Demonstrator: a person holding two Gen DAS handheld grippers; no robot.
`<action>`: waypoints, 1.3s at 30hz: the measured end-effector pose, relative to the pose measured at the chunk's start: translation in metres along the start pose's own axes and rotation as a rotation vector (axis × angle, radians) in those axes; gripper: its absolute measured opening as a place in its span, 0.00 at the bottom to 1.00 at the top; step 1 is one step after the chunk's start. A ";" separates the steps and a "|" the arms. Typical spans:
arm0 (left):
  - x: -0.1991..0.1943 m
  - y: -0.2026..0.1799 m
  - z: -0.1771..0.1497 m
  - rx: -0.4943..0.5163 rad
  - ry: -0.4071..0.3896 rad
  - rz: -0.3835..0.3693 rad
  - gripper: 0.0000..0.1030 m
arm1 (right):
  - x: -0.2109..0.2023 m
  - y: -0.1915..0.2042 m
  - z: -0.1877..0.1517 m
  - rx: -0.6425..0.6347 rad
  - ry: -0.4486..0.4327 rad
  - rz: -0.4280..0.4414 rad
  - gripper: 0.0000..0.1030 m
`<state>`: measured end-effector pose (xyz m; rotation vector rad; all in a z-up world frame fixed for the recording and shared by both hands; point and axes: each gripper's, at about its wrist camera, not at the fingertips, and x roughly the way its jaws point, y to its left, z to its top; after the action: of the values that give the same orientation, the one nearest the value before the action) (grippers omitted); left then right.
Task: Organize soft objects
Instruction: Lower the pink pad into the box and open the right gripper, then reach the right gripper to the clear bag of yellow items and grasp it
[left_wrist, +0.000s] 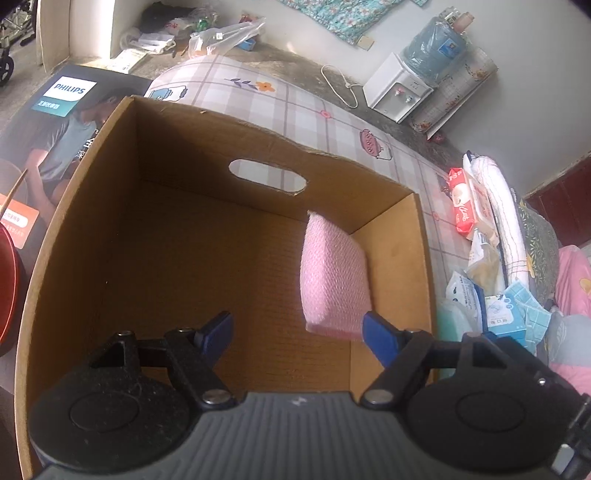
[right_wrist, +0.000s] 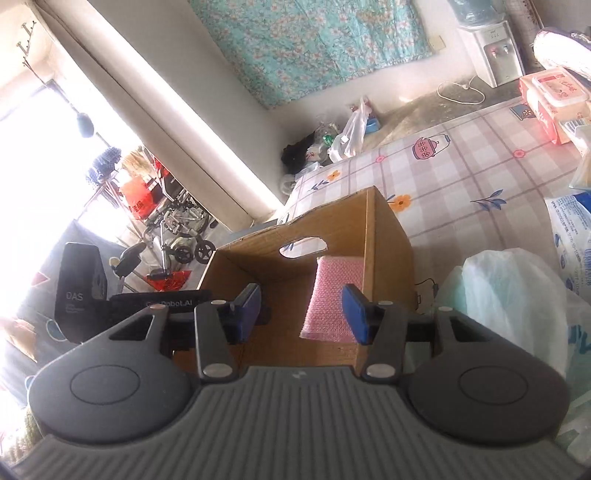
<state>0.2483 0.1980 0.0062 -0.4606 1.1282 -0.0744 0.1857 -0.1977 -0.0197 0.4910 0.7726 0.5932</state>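
Observation:
An open cardboard box (left_wrist: 266, 144) with a handle cutout stands on a checked cloth (left_wrist: 258, 99). A pink padded pack (left_wrist: 334, 280) leans against its right inner wall. My left gripper (left_wrist: 297, 338) is open and empty, held over the box's near edge, its right pad just below the pack. In the right wrist view the same box (right_wrist: 388, 236) and pink pack (right_wrist: 328, 291) lie ahead. My right gripper (right_wrist: 301, 314) is open and empty above the near rim. The left gripper's body (right_wrist: 85, 288) shows at the left.
A pile of soft packs lies right of the box: red wet wipes (left_wrist: 461, 201), a white towel (left_wrist: 506, 221), blue tissue packs (left_wrist: 506, 310), a pale plastic bag (right_wrist: 517, 295). A Philips box (left_wrist: 55, 140) lies at the left. A water dispenser (left_wrist: 402, 88) stands on the floor.

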 end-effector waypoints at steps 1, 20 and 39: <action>0.004 0.004 -0.004 0.009 0.006 0.008 0.76 | -0.004 -0.003 -0.001 -0.005 -0.007 -0.001 0.48; 0.094 -0.023 0.021 0.000 0.068 0.120 0.55 | -0.059 -0.040 -0.042 0.015 -0.026 -0.019 0.48; 0.032 -0.029 0.012 -0.130 -0.149 0.053 0.83 | -0.103 -0.089 -0.017 -0.009 -0.108 -0.140 0.50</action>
<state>0.2780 0.1668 -0.0053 -0.5425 1.0012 0.0792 0.1414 -0.3267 -0.0335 0.4528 0.6944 0.4368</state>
